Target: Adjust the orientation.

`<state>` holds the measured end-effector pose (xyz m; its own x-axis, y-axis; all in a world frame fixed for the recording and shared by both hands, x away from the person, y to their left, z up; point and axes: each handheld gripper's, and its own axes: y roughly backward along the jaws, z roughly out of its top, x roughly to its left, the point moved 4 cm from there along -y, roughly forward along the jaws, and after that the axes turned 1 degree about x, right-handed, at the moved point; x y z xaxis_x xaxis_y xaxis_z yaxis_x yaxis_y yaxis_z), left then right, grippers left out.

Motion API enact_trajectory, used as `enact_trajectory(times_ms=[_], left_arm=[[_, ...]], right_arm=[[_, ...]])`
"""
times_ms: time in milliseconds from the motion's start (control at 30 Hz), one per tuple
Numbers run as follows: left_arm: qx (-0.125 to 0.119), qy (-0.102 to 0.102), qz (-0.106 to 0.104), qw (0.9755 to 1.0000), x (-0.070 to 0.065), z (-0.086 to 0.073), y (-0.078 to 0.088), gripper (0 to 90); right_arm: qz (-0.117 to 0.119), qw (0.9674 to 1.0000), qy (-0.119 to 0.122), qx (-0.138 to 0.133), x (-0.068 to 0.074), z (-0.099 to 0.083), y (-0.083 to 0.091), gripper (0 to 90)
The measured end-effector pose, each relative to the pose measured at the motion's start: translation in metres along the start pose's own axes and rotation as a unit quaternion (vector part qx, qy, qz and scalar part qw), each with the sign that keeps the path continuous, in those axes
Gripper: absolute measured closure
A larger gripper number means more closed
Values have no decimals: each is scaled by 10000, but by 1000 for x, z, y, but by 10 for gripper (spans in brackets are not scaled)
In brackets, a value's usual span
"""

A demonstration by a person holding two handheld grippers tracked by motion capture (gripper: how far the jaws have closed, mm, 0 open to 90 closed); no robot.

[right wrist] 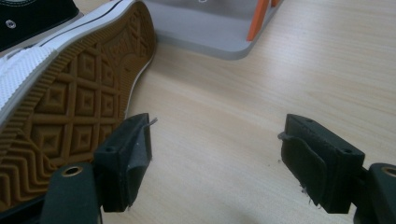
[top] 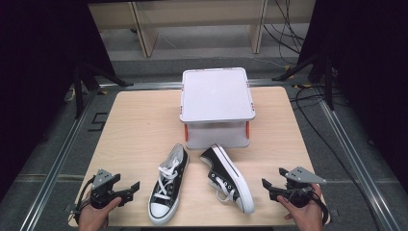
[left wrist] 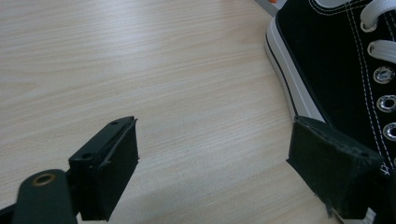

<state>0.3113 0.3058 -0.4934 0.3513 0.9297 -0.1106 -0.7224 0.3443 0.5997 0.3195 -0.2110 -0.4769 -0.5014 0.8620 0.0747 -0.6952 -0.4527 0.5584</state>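
No text seems legible, even on the sneakers (top: 168, 185).

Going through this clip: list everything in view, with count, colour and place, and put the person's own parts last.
Sneakers: 2, black with white soles and laces, near middle of the table; the left shoe stands upright, the right shoe lies on its side, its brown tread facing the right gripper.
Storage box: 1, grey with a pale lid and orange latches, at the far middle of the table.
Table: 1, light wood.
Benches: pale wood, on the floor beyond the table.
Cables: black, on the floor at far right.
Left gripper: 1, black, near left corner, jaws open, holding nothing.
Right gripper: 1, black, near right corner, jaws open, holding nothing.
Hands: 2, at the near edge, one on each gripper.
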Motion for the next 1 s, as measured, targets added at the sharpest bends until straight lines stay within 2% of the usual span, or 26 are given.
enact_trajectory(times_ms=[33,67,100,200,233,267,300,400,433,467,500,533,600,633,733,767,833,867,900,933,1000], left_arm=[[-5,2,6,10000,0,0,0,153],[8,-5,19,10000,1,0,0,153],[-26,-12,-17,10000,1,0,-1,153],[-51,17,-34,10000,0,0,-1,153],[-3,-52,2,10000,2,0,-2,153],[-10,-40,-3,10000,2,0,-2,153],[-42,16,-35,10000,1,0,-2,153],[-29,16,-23,10000,1,0,-2,153],[2,3,3,10000,2,-1,-2,153],[2,3,3,10000,2,-1,-2,153],[36,1,15,10000,2,-1,-1,153],[63,-1,36,10000,2,-1,-1,152],[55,15,29,10000,2,-1,-1,152],[-4,40,-16,10000,2,-1,-3,153],[50,13,26,10000,3,-2,-4,153],[11,78,-25,10000,2,-2,-4,153],[33,29,12,10000,3,-2,-4,153],[41,34,15,10000,3,-2,-4,153],[42,40,19,10000,4,-2,-3,153],[35,61,16,10000,4,-2,-4,153],[24,97,10,9999,3,-2,-3,152]], right_arm=[[13,10000,-75,30,1,0,1,255],[10,10000,-41,-6,1,1,2,255],[-30,9998,156,-91,-2,2,1,255],[-3,9998,160,-89,0,4,1,255],[104,9998,118,-84,3,7,2,260],[1,9997,189,-164,3,10,4,262],[7,9994,248,-231,4,13,4,268],[80,9996,143,-215,9,19,7,284],[88,9989,316,-337,13,28,9,303],[88,9989,316,-337,13,28,9,303],[195,9990,252,-324,20,35,11,328],[242,9985,344,-345,21,38,11,332],[358,9983,367,-286,28,42,11,334],[352,9982,380,-308,31,44,11,336],[501,9971,515,-252,44,50,8,344],[473,9966,634,-234,46,52,7,349],[544,9961,657,-215,50,55,5,353],[652,9946,771,-221,58,60,0,369],[704,9943,782,-150,65,62,-1,374],[726,9928,934,-184,70,64,-4,388],[815,9902,1130,-67,82,67,-9,391]])
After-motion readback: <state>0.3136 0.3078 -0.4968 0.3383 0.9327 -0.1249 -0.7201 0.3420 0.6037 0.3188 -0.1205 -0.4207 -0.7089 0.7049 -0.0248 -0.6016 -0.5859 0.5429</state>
